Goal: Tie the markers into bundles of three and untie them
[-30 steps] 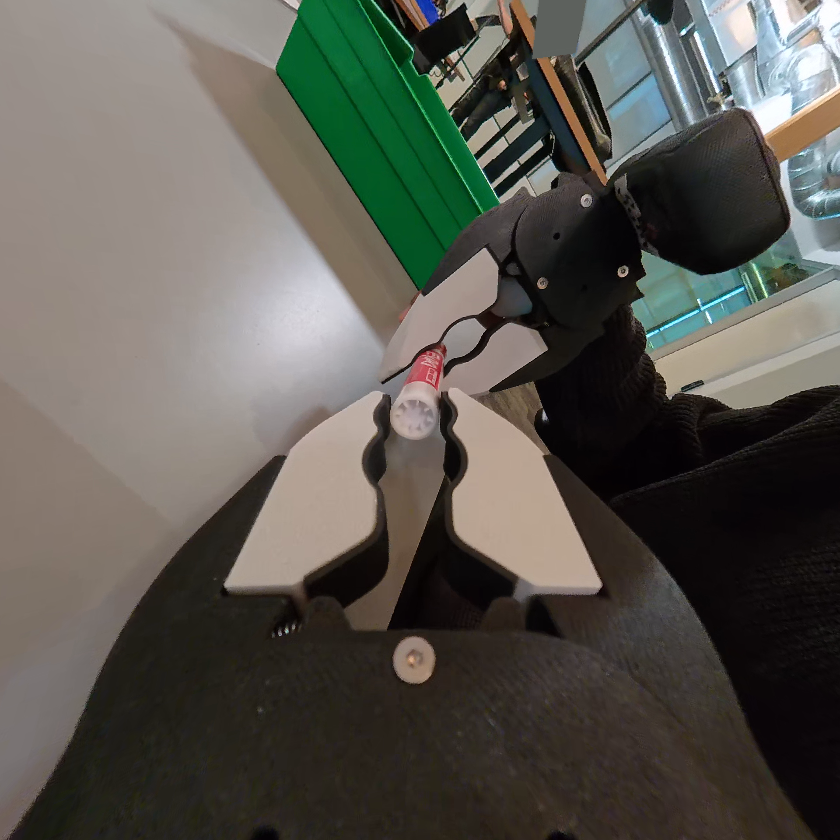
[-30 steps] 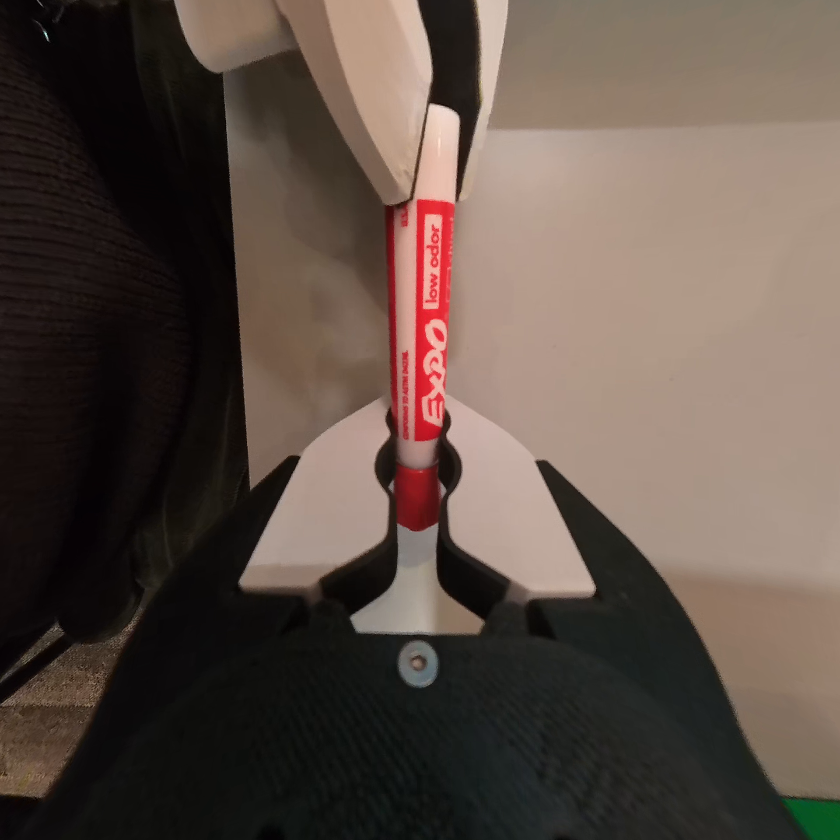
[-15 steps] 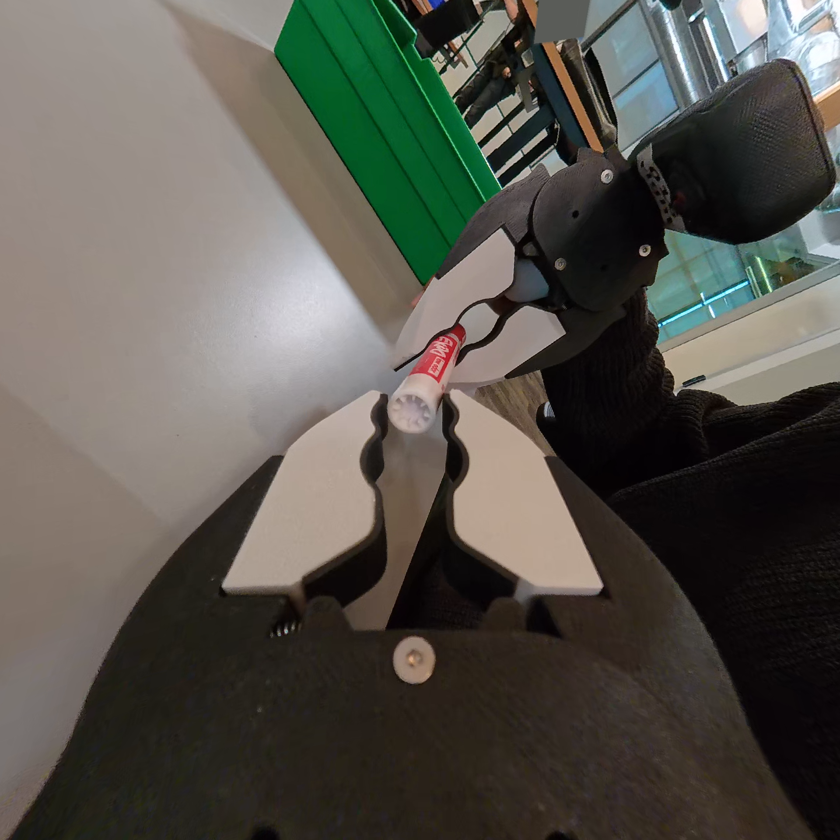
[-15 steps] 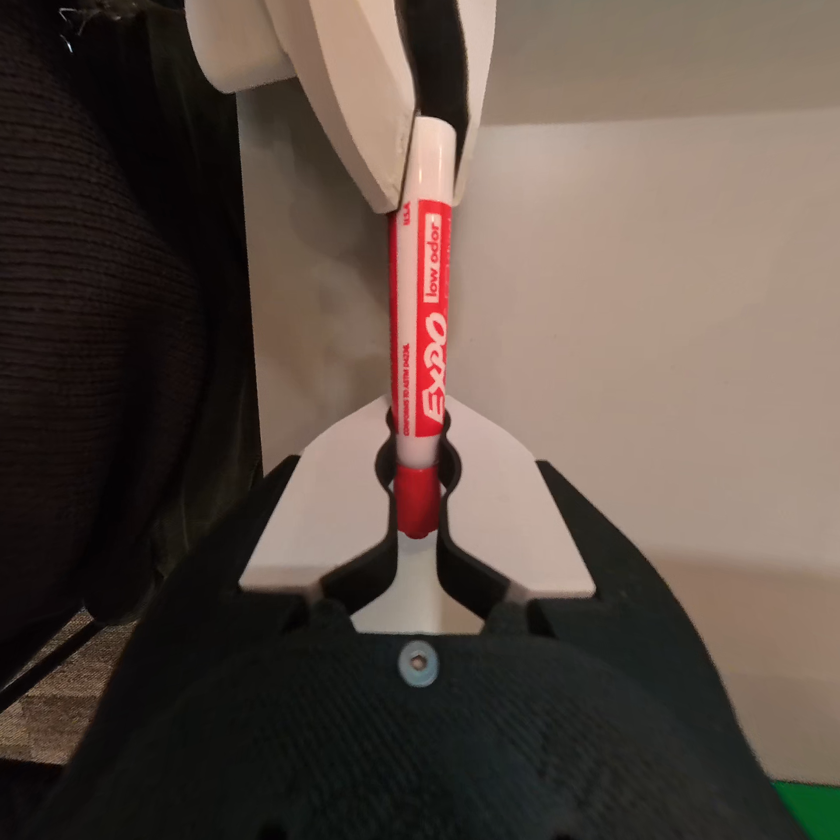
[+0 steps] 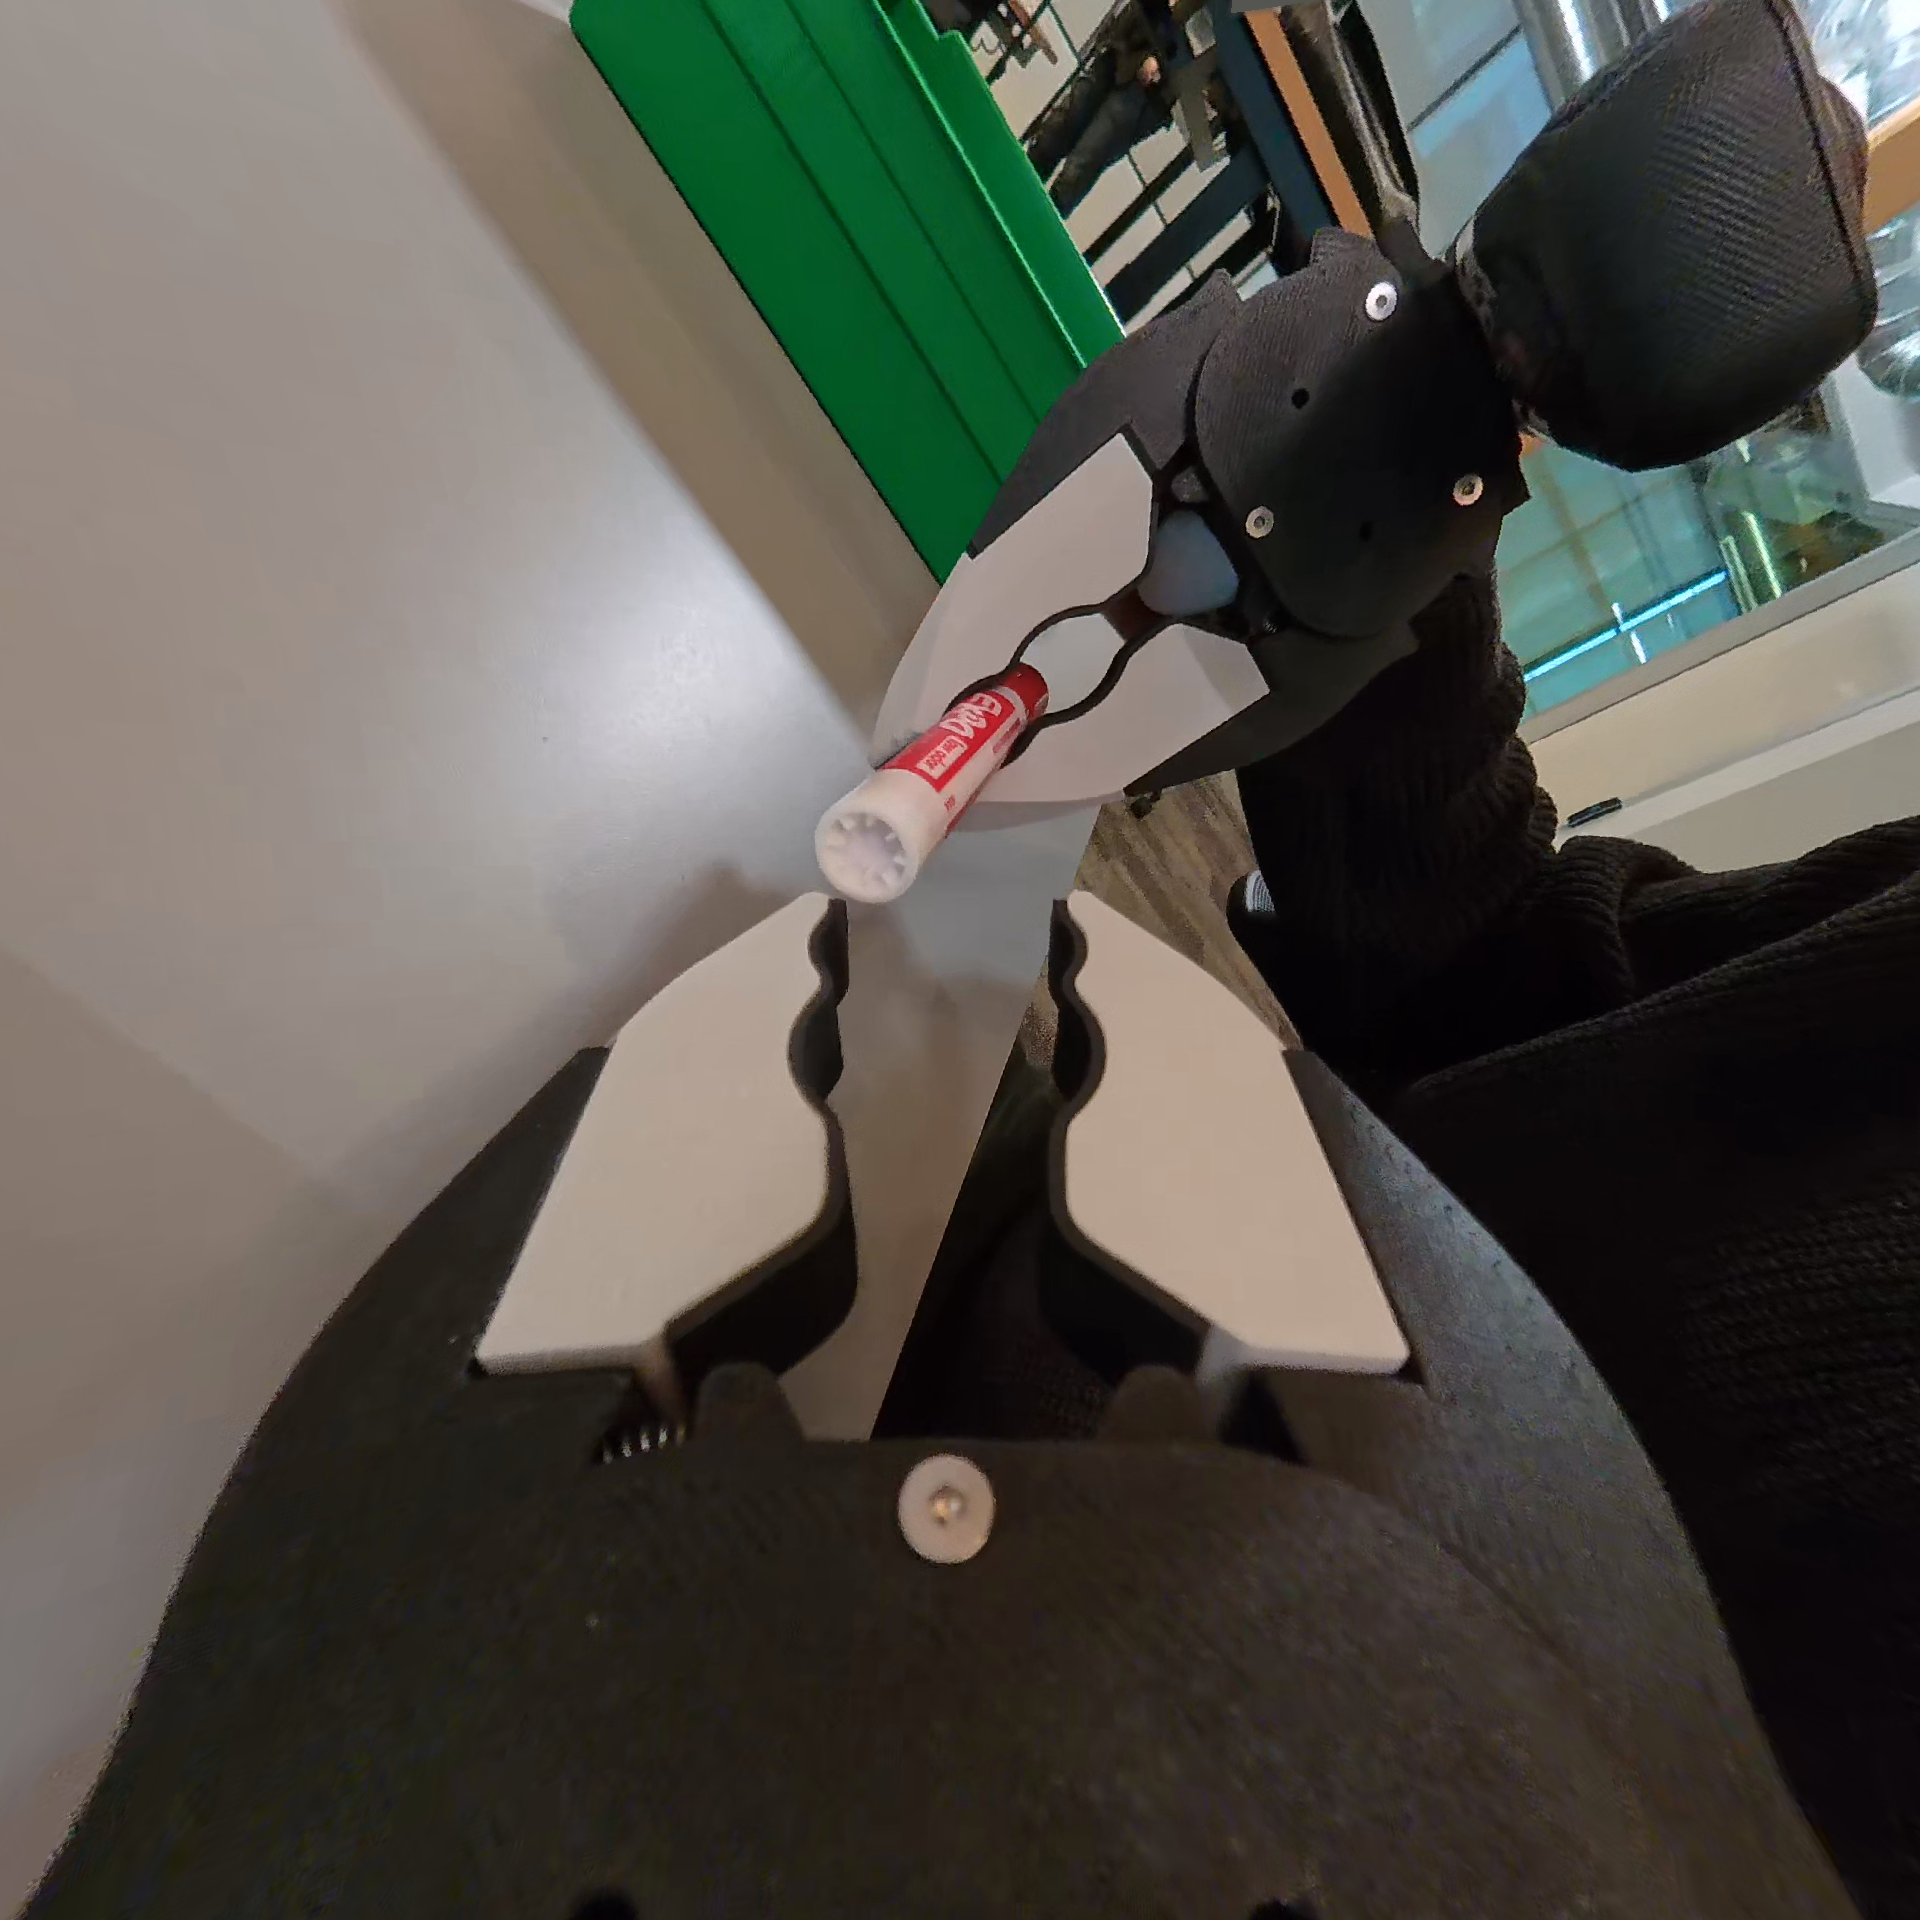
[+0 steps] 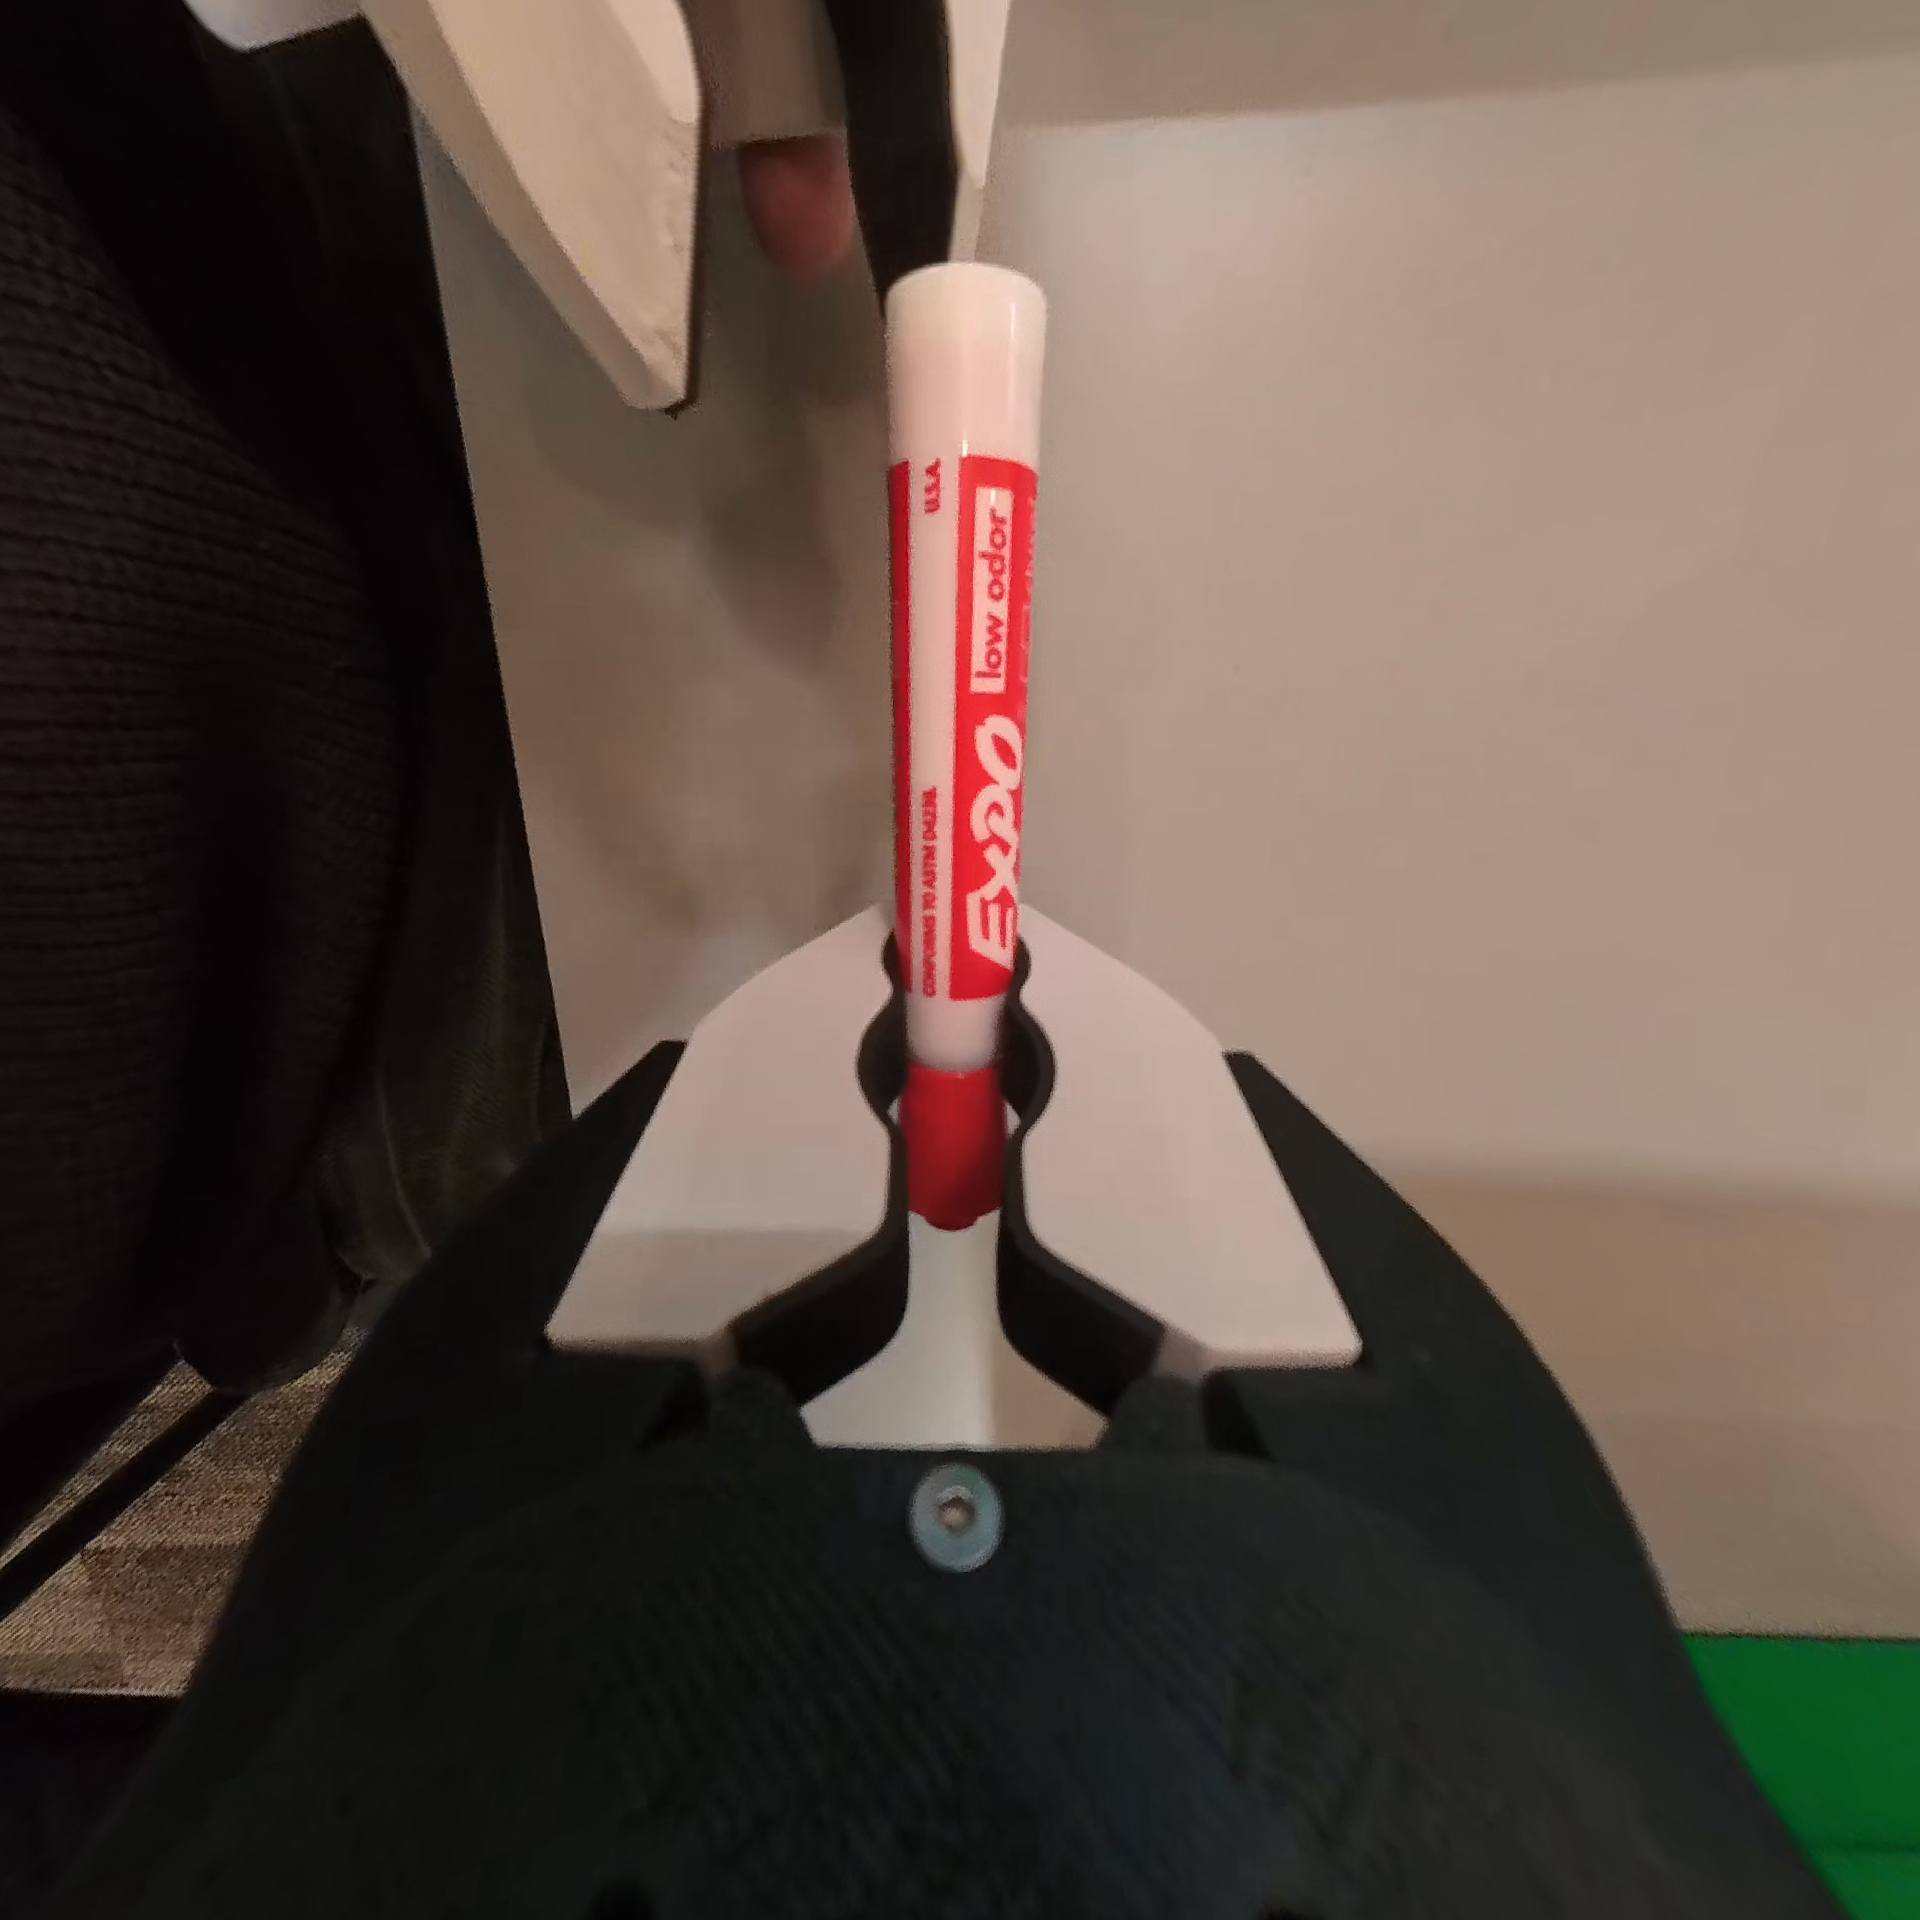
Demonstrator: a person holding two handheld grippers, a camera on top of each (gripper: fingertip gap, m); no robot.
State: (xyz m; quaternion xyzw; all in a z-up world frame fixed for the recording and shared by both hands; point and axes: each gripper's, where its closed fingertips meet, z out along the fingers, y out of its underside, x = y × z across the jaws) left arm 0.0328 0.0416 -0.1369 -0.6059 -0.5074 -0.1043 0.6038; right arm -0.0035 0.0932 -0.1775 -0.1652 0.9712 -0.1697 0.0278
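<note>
Right wrist view has the right hand-held gripper (image 6: 954, 966) clamped on a white plastic marker with a red label and red cap (image 6: 964, 665). The capped end sits back in the notches between its white fingers (image 6: 1143, 1164) and the white butt end sticks out forward. Up at the far end of that shot are the left hand-held gripper's white fingers (image 6: 603, 197), spread apart with nothing in them, just beside the butt end but not touching it as far as I can see. In the left wrist view the left hand-held gripper (image 5: 940, 914) is wide open, marker end (image 5: 871, 842) just past its tips. All of it hangs over a plain pale grey bench (image 5: 364, 582), green plastic crate (image 5: 862, 239) farther off.
</note>
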